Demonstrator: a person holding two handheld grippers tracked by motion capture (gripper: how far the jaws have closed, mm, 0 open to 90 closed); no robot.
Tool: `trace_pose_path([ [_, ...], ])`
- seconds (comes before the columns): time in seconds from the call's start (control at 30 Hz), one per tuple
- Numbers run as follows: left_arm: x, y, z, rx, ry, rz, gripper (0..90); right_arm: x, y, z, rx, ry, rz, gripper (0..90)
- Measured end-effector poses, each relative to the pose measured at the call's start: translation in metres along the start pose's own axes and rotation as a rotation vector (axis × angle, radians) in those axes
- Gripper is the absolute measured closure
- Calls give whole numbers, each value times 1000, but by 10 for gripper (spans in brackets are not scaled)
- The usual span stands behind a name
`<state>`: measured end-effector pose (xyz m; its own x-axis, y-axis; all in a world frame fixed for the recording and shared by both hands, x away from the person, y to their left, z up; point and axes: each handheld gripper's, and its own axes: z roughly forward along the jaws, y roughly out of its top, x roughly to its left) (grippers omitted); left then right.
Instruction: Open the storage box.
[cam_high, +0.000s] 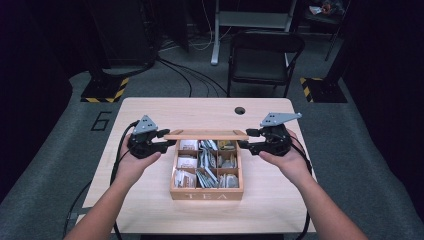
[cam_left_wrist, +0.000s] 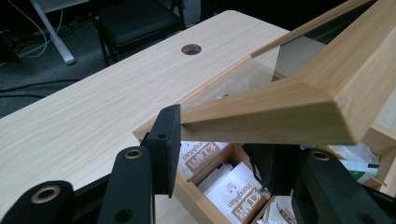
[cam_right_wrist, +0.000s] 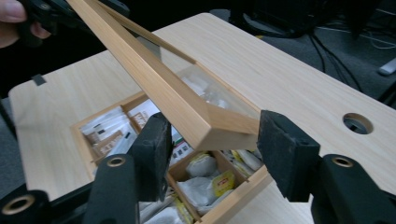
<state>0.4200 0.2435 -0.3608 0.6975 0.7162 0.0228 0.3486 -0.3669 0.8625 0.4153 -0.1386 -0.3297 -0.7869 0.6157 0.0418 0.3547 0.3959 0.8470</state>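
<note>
Lid: we hold the glass-paned lid (cam_high: 205, 134) raised and tilted over the back of the tea box (cam_high: 206, 193), so the compartments lie open.
Left gripper (cam_high: 169, 140): our jaws bracket the lid's left corner; one pad (cam_left_wrist: 169, 140) lies against the frame's edge, the other is hidden beneath the wood, so we cannot tell if it is clamped.
Right gripper (cam_high: 245, 138): partly open, straddling the right corner, with a gap showing at the pads (cam_right_wrist: 281, 151).
Tea bags (cam_high: 207, 165): packed in rows inside the box.
Table (cam_high: 150, 107): carries the box near our edge.
</note>
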Motion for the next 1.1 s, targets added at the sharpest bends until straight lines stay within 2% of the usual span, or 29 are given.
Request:
trace_pose_path([
  [0.27, 6, 11, 3, -12, 18, -12, 571, -13, -5, 9, -3, -53, -25, 444],
  [0.47, 11, 20, 6, -14, 33, -28, 582, -28, -10, 20, -1, -92, 4, 480],
  [0.57, 14, 25, 7, -15, 38, -31, 587, -33, -10, 25, -13, -107, -4, 486],
  [0.83, 21, 30, 10, -18, 27, -45, 589, -41, -8, 45, -7, -121, -10, 486],
  [0.93, 23, 32, 11, -23, 30, -44, 591, -43, -7, 51, 1, -114, 5, 503],
  [1.0, 23, 33, 12, -32, 34, -45, 593, -44, -6, 55, 4, -127, 10, 503],
  [1.1, 24, 33, 13, -30, 30, -50, 595, -45, -5, 58, -10, -131, 17, 515],
])
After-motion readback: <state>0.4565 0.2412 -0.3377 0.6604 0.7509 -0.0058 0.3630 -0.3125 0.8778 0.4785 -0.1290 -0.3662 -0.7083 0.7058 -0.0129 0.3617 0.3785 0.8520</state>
